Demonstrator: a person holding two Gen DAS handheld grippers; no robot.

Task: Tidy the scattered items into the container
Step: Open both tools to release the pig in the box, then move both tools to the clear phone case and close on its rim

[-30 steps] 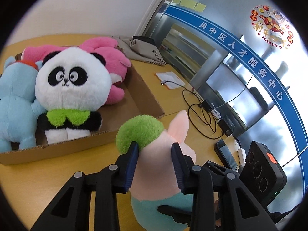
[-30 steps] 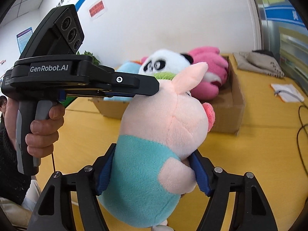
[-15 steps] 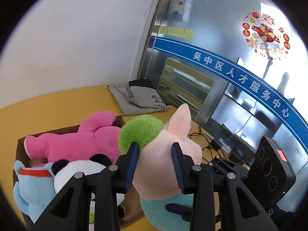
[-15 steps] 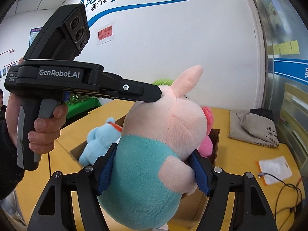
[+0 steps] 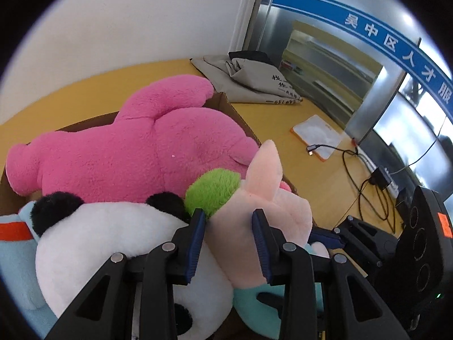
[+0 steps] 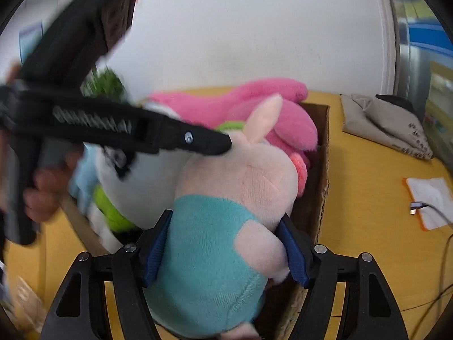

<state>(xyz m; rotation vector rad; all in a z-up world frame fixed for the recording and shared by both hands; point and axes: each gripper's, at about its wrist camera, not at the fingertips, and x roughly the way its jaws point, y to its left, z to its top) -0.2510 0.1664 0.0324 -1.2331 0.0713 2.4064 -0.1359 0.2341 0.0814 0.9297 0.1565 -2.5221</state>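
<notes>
A: What sits nearest the cameras?

B: The pig plush (image 6: 226, 226), held by 2 grippers at once. The right gripper (image 6: 226, 255) has its blue pads pressed into both sides of the teal body, so its jaws are clamped on the pig plush. The left gripper (image 5: 228, 243) is clenched on the pale pink head, just below the upright ear.

A: Does each gripper show up in the other view?

B: Yes. From the right wrist, the left one reaches in from the left side, blurred, its black tip against the pig's head, with a hand (image 6: 48, 189) wrapped round its grip. From the left wrist, the right one shows low at the right edge, under the pig.

A: Where is the pig in relation to the container?

B: Over the near right corner of the cardboard box (image 6: 322, 170), leaning against the panda plush (image 5: 119, 243) on its left. Whether its feet reach the floor of the box I cannot tell.

A: What lies behind it?

B: The panda's white head fills the near left of the box, and a light blue plush (image 5: 17, 255) with an orange band sits at the far left edge. Behind both, a big pink plush (image 5: 136, 153) stretches across the box.

A: And farther off?

B: The yellow table (image 5: 325, 187) carries a white pouch (image 5: 317, 136) with a cable (image 5: 359, 187) beside it, then a folded grey cloth bag (image 5: 252, 82) near the white wall.
</notes>
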